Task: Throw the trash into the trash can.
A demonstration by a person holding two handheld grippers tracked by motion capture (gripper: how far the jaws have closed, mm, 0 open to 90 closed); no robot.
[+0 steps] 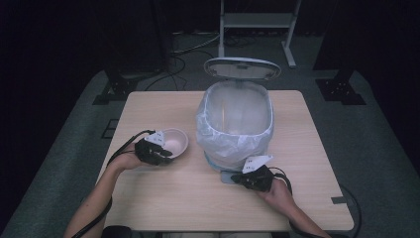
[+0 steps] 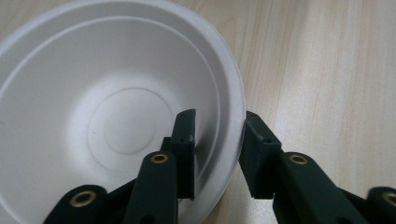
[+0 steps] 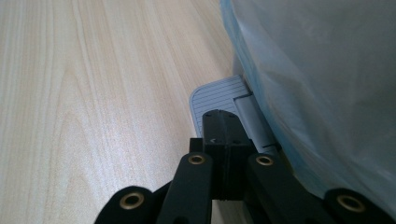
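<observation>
A white bowl (image 1: 176, 141) (image 2: 107, 107) sits empty on the wooden table (image 1: 163, 198) at the left. My left gripper (image 1: 167, 154) (image 2: 218, 122) straddles its near rim, one jaw inside the bowl and the other against the rim's outer edge. A sliver of bowl wall still shows beside the inner jaw. A pedal bin (image 1: 236, 124) lined with a clear bag stands mid-table, its lid (image 1: 242, 68) tipped up. My right gripper (image 1: 243, 177) (image 3: 225, 117) is shut with nothing in it. Its tip rests on the bin's grey pedal (image 3: 219, 95) (image 1: 227, 176).
The bag's plastic (image 3: 322, 79) hangs right beside my right gripper. Bare tabletop (image 3: 93, 93) stretches to the left of the pedal. Beyond the table's far edge are a dark floor with cables (image 1: 183, 64) and a white frame (image 1: 257, 22).
</observation>
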